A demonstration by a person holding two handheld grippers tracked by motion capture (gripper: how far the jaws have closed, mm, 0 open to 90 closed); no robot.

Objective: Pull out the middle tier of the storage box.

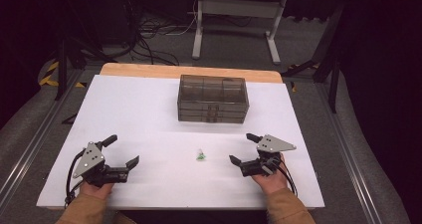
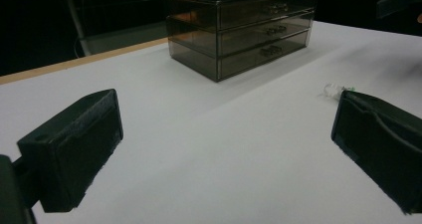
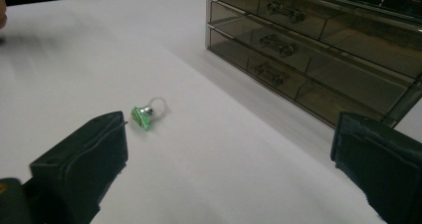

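- Both tongs, left (image 1: pixel 121 151) and right (image 1: pixel 242 148), gape apart, holding nothing.
- Right tongs should straddle the green ring (image 3: pixel 144 115) squarely, low to the desk (image 1: pixel 149 114), before closing.

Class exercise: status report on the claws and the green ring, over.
Left claw open, empty. Right claw open, empty, apart from ring. Green ring on white table, between claws. Drawer box behind, drawers shut; path clear.

The small ring (image 3: pixel 147 113) pairs a bright green square top with a clear, whitish band, and it lies on a plain white table sheet (image 1: pixel 149 119) edged at the far side by pale wood. The three-drawer plastic box (image 1: pixel 213 98) is smoky translucent grey-brown. Both grippers, left (image 1: pixel 121 151) and right (image 1: pixel 244 147), are black with grey three-cornered plates, and the person's sleeves (image 1: pixel 288 209) are tan.
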